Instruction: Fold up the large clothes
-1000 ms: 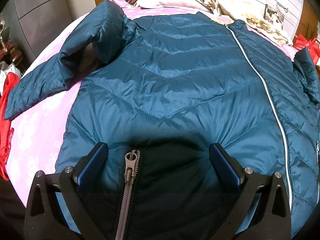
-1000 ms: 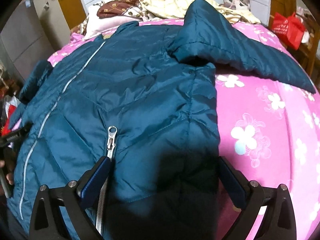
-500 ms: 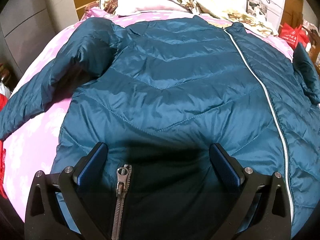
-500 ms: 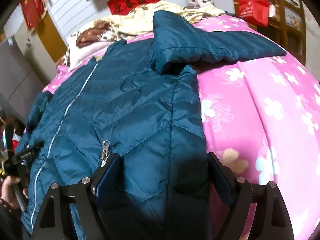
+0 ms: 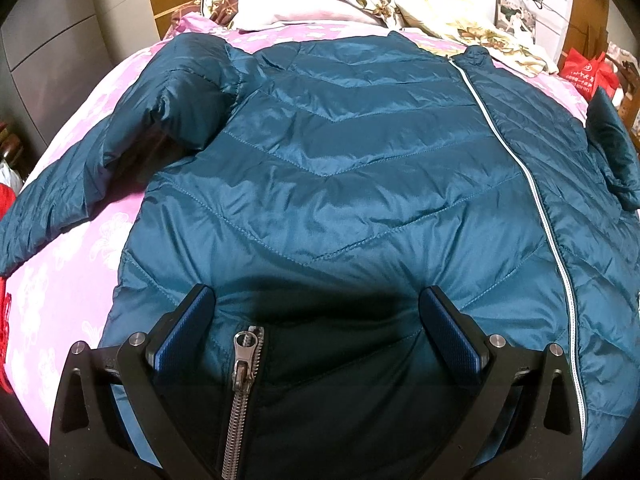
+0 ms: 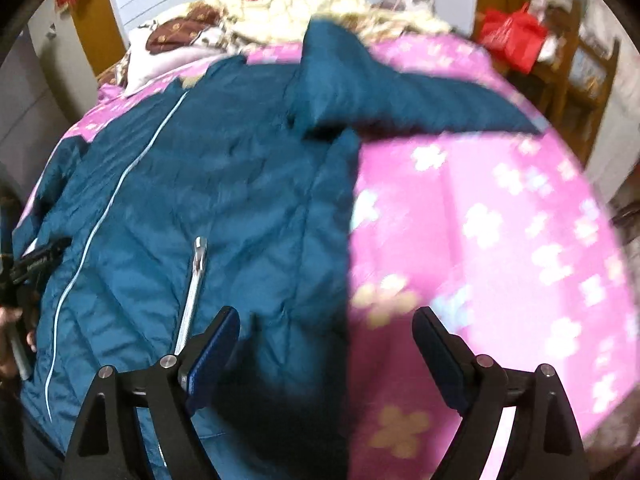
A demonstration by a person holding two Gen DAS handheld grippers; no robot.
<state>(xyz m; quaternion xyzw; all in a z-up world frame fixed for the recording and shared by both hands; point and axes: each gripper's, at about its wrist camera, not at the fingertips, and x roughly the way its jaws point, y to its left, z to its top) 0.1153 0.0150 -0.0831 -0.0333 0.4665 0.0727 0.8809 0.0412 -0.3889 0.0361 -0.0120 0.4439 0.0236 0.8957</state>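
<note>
A teal quilted jacket [image 5: 340,184] lies spread face up on a pink flowered bedcover [image 5: 60,264], its white front zip [image 5: 532,184] closed. My left gripper [image 5: 316,308] stands open just above the jacket's lower part, with a pocket zip pull [image 5: 244,352] near its left finger. One sleeve [image 5: 120,152] lies bent out to the left. In the blurred right wrist view, my right gripper [image 6: 324,328] hangs open over the jacket's [image 6: 224,184] side edge. Cloth lies below the jaws, and neither pad presses on it. The other sleeve [image 6: 400,96] stretches right across the cover [image 6: 500,220].
Pillows and bedding [image 5: 320,12] are piled at the head of the bed. A red bag [image 6: 512,36] sits by wooden shelves at the far right. Grey cabinets [image 5: 48,40] stand along the left. A person's hand [image 6: 12,344] shows at the right view's left edge.
My right gripper rose and drew back from the jacket, its jaws a little narrower than a second ago. The left gripper slid slightly along the hem, still open.
</note>
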